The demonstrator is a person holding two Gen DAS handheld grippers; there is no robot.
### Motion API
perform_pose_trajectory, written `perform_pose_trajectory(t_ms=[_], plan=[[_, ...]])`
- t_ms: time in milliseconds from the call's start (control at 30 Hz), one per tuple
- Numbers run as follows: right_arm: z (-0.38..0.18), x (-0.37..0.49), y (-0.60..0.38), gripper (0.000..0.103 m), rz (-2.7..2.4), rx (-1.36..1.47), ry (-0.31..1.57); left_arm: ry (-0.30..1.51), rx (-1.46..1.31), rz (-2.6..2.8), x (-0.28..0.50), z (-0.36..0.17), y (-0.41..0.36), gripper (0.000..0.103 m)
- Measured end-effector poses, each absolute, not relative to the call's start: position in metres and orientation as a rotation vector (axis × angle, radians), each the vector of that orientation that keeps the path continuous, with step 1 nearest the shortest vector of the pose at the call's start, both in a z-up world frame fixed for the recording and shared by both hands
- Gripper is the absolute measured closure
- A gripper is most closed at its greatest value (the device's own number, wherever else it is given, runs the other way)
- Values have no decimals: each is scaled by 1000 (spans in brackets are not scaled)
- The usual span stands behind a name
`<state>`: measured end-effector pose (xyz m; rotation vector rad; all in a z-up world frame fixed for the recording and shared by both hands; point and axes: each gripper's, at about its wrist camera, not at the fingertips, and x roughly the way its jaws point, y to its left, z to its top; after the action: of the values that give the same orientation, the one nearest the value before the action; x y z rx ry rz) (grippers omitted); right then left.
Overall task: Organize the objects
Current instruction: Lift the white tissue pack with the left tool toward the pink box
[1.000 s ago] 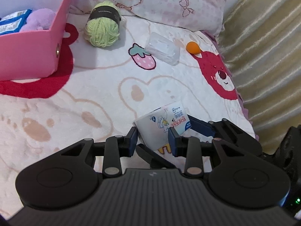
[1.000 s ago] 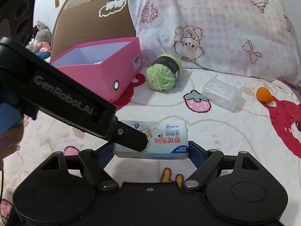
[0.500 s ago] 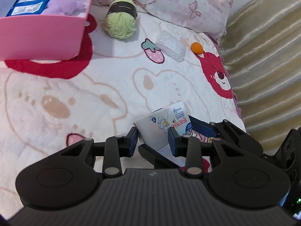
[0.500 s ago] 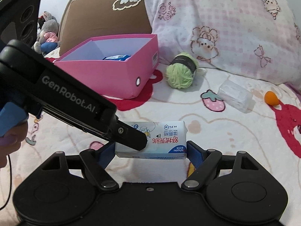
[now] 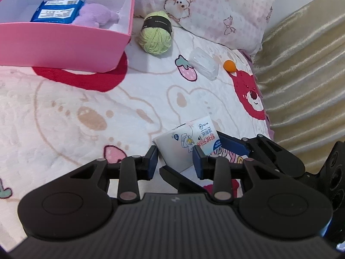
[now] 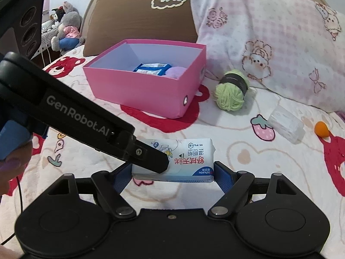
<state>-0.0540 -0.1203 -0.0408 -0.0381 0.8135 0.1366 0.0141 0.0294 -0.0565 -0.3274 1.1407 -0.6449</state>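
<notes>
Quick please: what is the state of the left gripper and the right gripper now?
Left gripper: closed on the wet wipes pack, across its short side.
Right gripper: closed on the same wet wipes pack, across its long side.

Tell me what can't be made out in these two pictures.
- Pink box: its floor near the front wall, hidden by that wall in both views.
- White wet-wipe pack: left end, covered by the left gripper's arm in the right wrist view.
- Purple plush item: shape unclear, partly behind the box wall.
</notes>
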Motion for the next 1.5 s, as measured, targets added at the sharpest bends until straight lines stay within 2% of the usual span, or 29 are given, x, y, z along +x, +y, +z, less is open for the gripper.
perform_pose_trajectory(t_ms=[700,1367,1433,1500], plan=[[-2,-49,-78,19,225,-13,741,1072,-350,-657,9,-9,99,71],[41,-1,-51,18,351,48,712,1064,-362,-556,47,36,149,71],[45,7,-49,19,350,33,705,1057,-360,-563,54,41,153,71],[49,14,-49,25,357,36,698,1046,-354,-541,62,45,156,71]])
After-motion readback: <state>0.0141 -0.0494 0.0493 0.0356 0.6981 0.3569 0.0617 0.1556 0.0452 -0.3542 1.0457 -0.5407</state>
